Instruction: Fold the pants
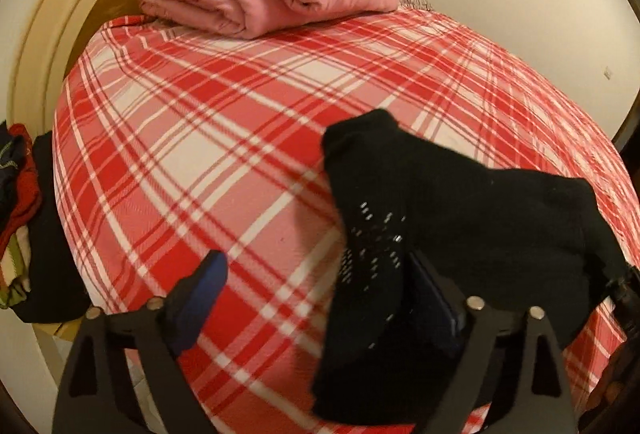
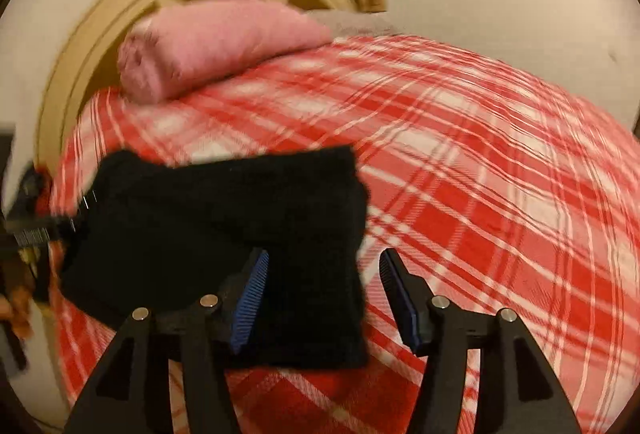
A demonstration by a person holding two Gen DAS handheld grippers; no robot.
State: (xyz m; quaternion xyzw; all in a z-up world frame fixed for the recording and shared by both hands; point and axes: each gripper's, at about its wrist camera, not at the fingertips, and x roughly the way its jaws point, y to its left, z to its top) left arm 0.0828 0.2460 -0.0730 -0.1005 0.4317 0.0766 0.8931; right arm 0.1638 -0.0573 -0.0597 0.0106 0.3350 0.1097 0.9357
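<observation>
Both jaws stand wide, gripping nothing: left gripper [image 1: 320, 298], right gripper [image 2: 324, 298]. Black pants [image 2: 224, 234] bunched lower left on plaid bed [image 2: 500, 174]. I'd flatten fabric, then pinch edges.

The left gripper [image 1: 320, 298] points steeply downward, its blue-padded jaws spread wide apart. The right gripper [image 2: 324, 298] tilts down less steeply, its ribbed pads [image 2: 250, 308] parted.

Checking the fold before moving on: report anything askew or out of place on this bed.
The black pants lie bunched and crooked on the plaid bedspread, one end draped over a finger of the open left gripper. Right gripper is open, clear.
</observation>
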